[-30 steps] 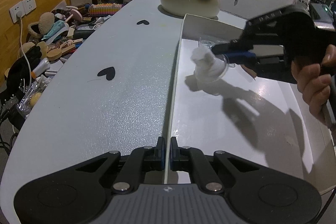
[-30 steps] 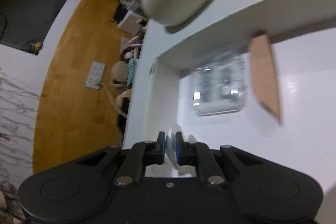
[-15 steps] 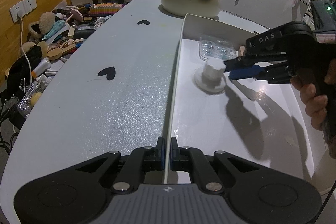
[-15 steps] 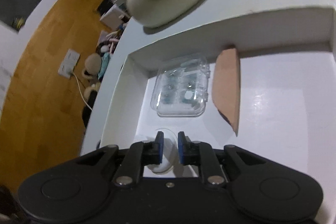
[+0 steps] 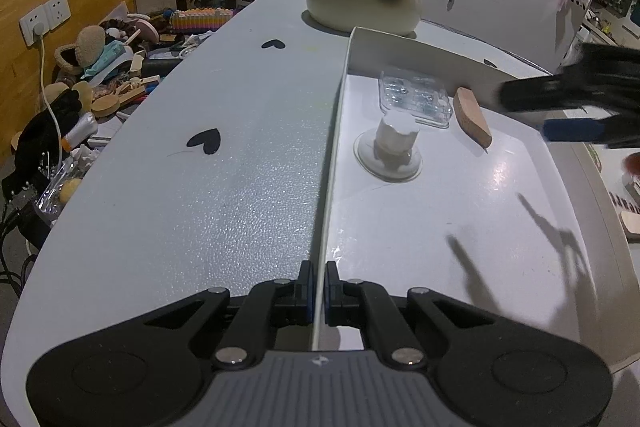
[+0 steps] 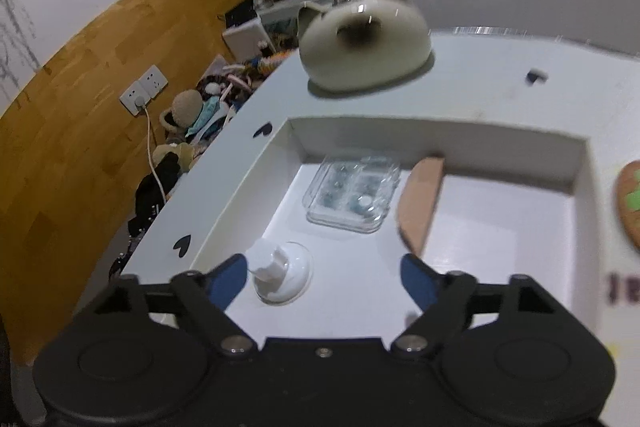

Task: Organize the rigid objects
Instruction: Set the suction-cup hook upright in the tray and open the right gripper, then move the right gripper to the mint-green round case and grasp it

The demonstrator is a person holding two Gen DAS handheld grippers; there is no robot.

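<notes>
Our left gripper (image 5: 319,281) pinches the near left wall of one white tray (image 5: 520,211); our right gripper (image 6: 320,277) hangs wide, holding nothing. Three items inside: one translucent suction cup (image 6: 280,273) with white knob, upright by the left wall, then one clear blister pack (image 6: 352,199) and one tan wedge (image 6: 420,203) by the far wall.

Left wrist view sits low at the tray (image 5: 326,163) wall, facing 12 o'clock; right wrist view looks down over the same tray (image 6: 240,187).

One suction cup (image 5: 390,147); one tray (image 5: 580,211)
</notes>
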